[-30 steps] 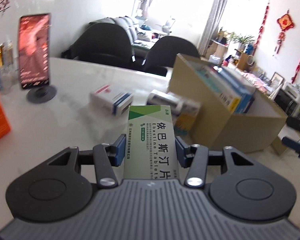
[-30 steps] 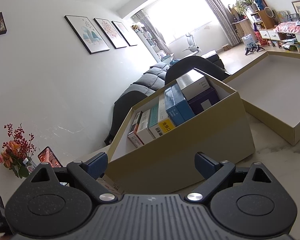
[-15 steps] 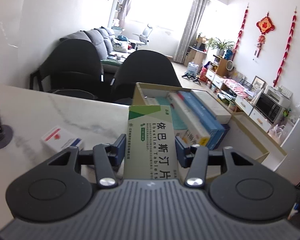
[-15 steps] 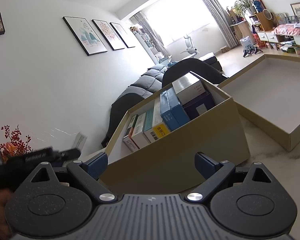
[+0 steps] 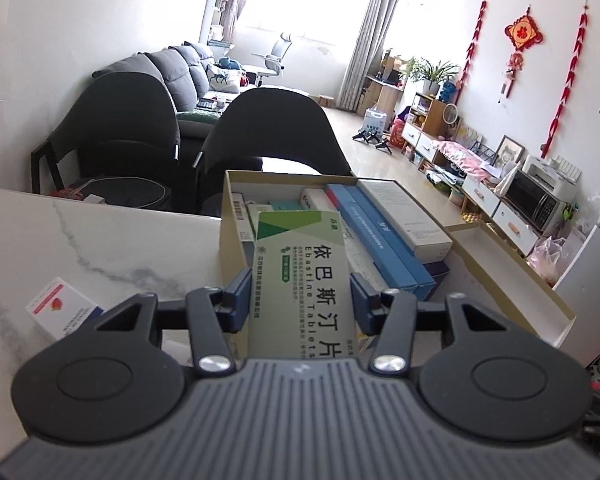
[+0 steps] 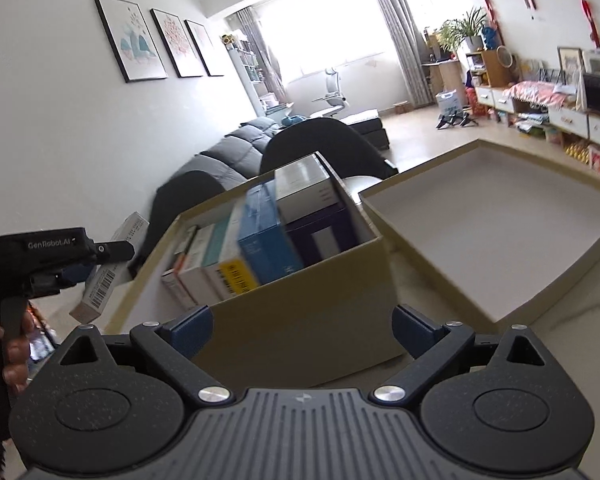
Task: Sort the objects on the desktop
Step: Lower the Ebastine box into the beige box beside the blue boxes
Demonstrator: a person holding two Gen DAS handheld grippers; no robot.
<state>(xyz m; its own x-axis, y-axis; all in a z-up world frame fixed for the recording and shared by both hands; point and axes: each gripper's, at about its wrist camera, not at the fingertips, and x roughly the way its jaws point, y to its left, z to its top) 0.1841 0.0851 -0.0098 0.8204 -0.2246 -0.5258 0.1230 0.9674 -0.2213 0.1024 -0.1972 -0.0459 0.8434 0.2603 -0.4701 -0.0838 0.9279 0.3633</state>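
While the marble table [image 5: 100, 248] runs out of frame on the left, its far edge is hidden behind the cardboard box [image 6: 308, 320], which stands packed with upright medicine boxes whose labels are mostly blurred. Beside it lies the box lid [image 6: 500, 240], upturned and cut off at the right. A red-and-white carton [image 5: 60, 308] on the table is half covered by the left gripper [image 5: 298, 296], clamped on the Ebastine Tablets box [image 5: 300, 280]: white with a green corner, raised just before the cardboard box. The right gripper [image 6: 302, 328] stands wide apart, holding nothing.
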